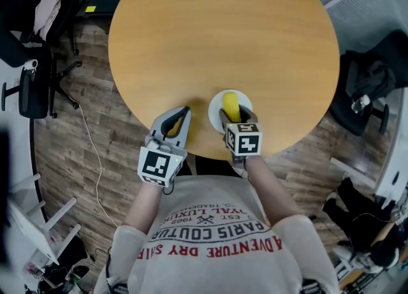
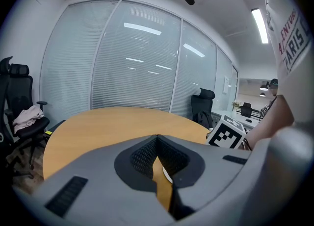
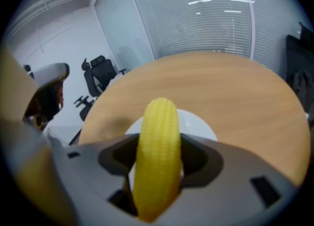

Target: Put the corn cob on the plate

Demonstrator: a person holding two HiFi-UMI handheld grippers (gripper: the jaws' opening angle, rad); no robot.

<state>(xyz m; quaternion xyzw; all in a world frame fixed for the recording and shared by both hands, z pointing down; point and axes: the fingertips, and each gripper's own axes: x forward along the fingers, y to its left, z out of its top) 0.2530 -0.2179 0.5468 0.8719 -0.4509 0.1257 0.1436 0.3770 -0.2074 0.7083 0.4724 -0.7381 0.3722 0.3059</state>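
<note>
round wooden table [image 1: 223, 37], black office chairs [image 1: 29, 31]

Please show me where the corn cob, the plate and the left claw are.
corn cob [image 3: 158, 156], right gripper view, middle of its yellow body.
plate [image 1: 214, 115], head view, bare white rim at its left.
left claw [image 1: 186, 110], head view, where its tips meet.

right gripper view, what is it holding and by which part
The right gripper holds the corn cob by its near half, one jaw on each side; the far end sticks out over the plate.
</note>
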